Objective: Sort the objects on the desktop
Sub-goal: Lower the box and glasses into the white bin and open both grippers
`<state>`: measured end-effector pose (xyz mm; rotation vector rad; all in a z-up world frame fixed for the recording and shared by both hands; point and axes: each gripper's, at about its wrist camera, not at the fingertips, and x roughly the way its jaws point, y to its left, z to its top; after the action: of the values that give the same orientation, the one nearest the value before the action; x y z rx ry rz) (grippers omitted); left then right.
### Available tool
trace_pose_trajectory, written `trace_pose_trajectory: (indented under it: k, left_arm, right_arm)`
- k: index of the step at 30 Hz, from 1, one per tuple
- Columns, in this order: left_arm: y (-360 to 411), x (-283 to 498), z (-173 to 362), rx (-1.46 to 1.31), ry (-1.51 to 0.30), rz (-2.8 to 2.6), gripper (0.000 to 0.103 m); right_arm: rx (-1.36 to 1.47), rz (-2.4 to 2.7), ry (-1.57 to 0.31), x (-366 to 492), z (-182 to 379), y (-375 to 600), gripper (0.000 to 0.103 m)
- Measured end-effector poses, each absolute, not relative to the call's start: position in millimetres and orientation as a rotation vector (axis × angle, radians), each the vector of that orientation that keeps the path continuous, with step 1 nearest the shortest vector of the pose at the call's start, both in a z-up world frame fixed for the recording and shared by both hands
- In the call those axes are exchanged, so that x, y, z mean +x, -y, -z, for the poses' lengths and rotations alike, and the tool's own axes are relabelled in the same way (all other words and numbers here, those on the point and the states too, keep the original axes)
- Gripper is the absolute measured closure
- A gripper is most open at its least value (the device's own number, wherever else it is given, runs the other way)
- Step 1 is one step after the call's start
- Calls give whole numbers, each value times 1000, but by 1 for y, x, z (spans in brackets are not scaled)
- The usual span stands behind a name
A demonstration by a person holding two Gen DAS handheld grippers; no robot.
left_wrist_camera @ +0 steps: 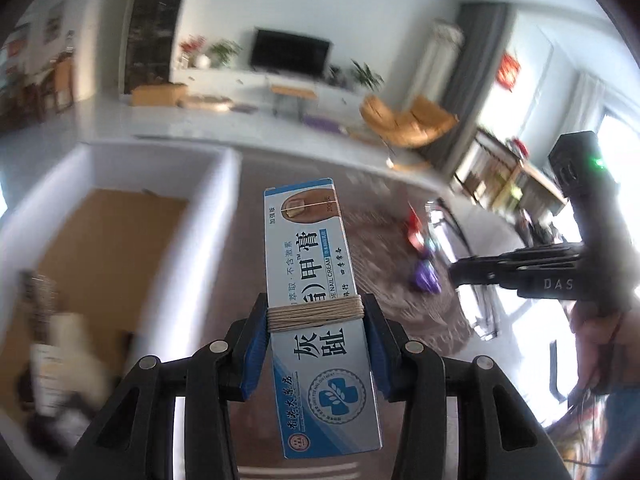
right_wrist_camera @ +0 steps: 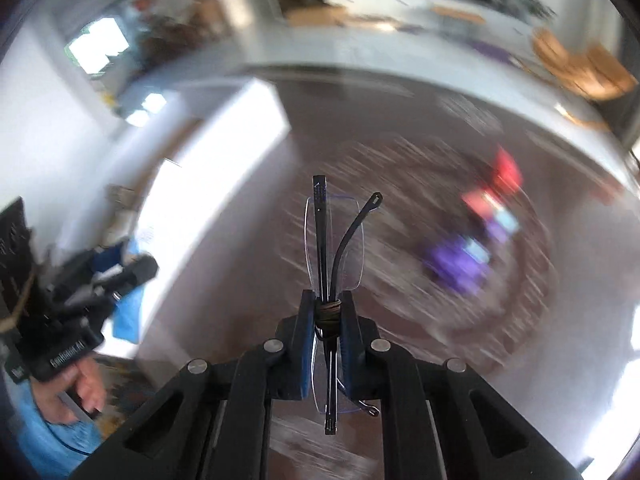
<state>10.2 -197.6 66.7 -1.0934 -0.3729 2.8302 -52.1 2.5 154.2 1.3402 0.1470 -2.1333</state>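
Observation:
A blue and white nail cream box (left_wrist_camera: 308, 240), wound with pale string, stands lengthwise between the pads of my left gripper (left_wrist_camera: 316, 312), which is shut on it above the dark table. My right gripper (right_wrist_camera: 327, 304) is shut on folded rimless glasses (right_wrist_camera: 334, 236) with black temples, a brown band wrapped round them at the pads. In the left wrist view the right gripper (left_wrist_camera: 456, 274) shows side-on at the right. The right wrist view catches the left gripper (right_wrist_camera: 136, 270) at the left with the blue box (right_wrist_camera: 128, 308) in it. Both views are motion-blurred.
A white open bin (left_wrist_camera: 224, 208) with a brown floor stands at the left and holds several blurred items (left_wrist_camera: 68, 344). A purple object (right_wrist_camera: 456, 264) and red ones (right_wrist_camera: 508, 172) lie on the brown table (right_wrist_camera: 400, 184) to the right. A hand (right_wrist_camera: 80, 384) grips the left handle.

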Motion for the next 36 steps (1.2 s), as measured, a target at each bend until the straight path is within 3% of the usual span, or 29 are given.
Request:
trace_pose_trajectory:
  k: [7,15,17,19,20,23,27,29,33,35,36]
  left_arm:
    - [345,46,-79,-1216,475,-3076,59]
    - [436,56,-8,-1604,635,-3056,57]
    - [440,54,6,-1681,679,-3034,50]
    - [434,56,13,-1649,714,-3025,38]
    - [430,57,13,-1623,710,-3036,30]
    - [414,63,3,-1537,637,-3143,30]
    - [382,81,-27,-1324,610,-3237,24]
    - [361,91,-43,-1232,594,-3238,16]
    - [287,95,-72,-1065,470,-3128,12]
    - [255,92,-77,-1020,404,-3057,0]
    - [229,89,-76,-1001,366,-3002,0]
  right_arm:
    - [1126,1920,-87,-12,-188,160,91]
    - [1178,1828,-229,15,-119,275,88]
    - [1234,1829,-244,11,-98,279,71]
    - [1218,1861,-224,10,-95,270,39]
    - [1176,1882,-204,12,-99,260,35]
    - [1075,1936,-122,12,-115,218,26]
    - [958,2137,-150,11,-121,141,0]
    - [945,2267,-241,10,-100,95,0]
    - [1070,2446,-442,-3,-42,10,0]
    - [1170,2524,-467,-10,-17,-37,0]
    - [1204,2549,-442,-11,-9,-59,0]
